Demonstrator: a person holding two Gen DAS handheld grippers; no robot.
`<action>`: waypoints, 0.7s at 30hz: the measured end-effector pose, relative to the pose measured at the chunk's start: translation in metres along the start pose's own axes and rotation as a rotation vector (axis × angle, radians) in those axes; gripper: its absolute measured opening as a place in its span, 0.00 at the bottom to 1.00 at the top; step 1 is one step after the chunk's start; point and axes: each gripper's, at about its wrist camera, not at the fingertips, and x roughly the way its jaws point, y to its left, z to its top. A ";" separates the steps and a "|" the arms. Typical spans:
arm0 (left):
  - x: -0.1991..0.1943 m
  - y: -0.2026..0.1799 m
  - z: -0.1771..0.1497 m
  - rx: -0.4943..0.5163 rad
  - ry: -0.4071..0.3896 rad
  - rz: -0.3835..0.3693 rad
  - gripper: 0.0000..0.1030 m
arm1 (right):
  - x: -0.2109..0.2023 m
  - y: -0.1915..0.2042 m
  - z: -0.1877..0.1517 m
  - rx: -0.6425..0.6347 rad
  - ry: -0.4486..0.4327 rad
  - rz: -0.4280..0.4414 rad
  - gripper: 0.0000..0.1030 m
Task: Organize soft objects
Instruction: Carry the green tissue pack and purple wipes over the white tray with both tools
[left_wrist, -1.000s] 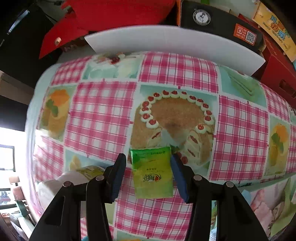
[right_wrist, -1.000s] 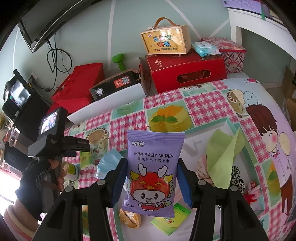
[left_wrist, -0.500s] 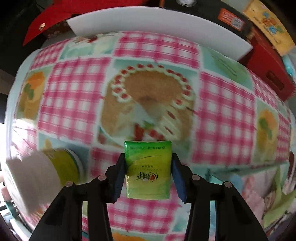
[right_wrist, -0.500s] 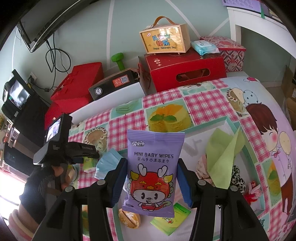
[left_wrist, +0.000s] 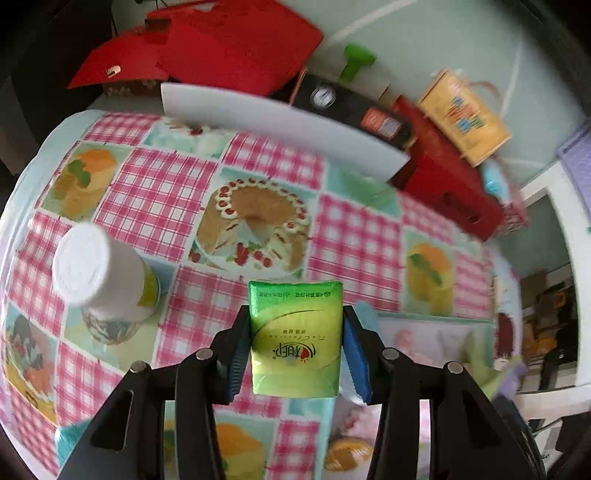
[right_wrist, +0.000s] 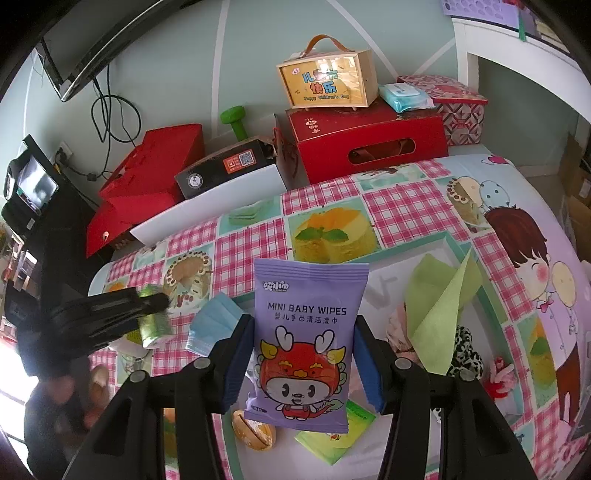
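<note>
In the left wrist view my left gripper (left_wrist: 295, 347) is shut on a small green tissue pack (left_wrist: 294, 338), lifted above the pink checked tablecloth (left_wrist: 354, 243). The right wrist view shows that same green tissue pack (right_wrist: 154, 320) in the left gripper (right_wrist: 153, 301) at the left, blurred. My right gripper (right_wrist: 301, 354) is shut on a purple pack of mini baby wipes (right_wrist: 304, 339), held upright over a white tray (right_wrist: 391, 288). A light green cloth (right_wrist: 439, 306), a blue face mask (right_wrist: 212, 325) and a spotted soft toy (right_wrist: 467, 349) lie at the tray.
A white bottle with a green label (left_wrist: 96, 273) stands on the cloth left of the left gripper. Red boxes (right_wrist: 365, 142), a black box (right_wrist: 225, 166), a yellow gift box (right_wrist: 328, 83) and a white board (right_wrist: 210, 210) line the far table edge. A green packet (right_wrist: 340, 435) and a bun-like toy (right_wrist: 255, 430) lie in the tray.
The left gripper closed on the green tissue pack, lifted it off the cloth and swung rightwards. The white bottle now stands farther left of it. The right gripper kept still.
</note>
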 end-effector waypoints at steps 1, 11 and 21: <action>-0.009 -0.001 -0.004 -0.002 -0.019 -0.022 0.47 | 0.000 0.000 -0.001 -0.001 0.001 -0.002 0.54; -0.058 -0.012 -0.040 0.035 -0.129 -0.136 0.47 | -0.017 -0.002 -0.008 -0.016 -0.027 -0.029 0.54; -0.089 -0.030 -0.065 0.101 -0.214 -0.175 0.47 | -0.044 -0.005 -0.018 -0.037 -0.086 -0.051 0.54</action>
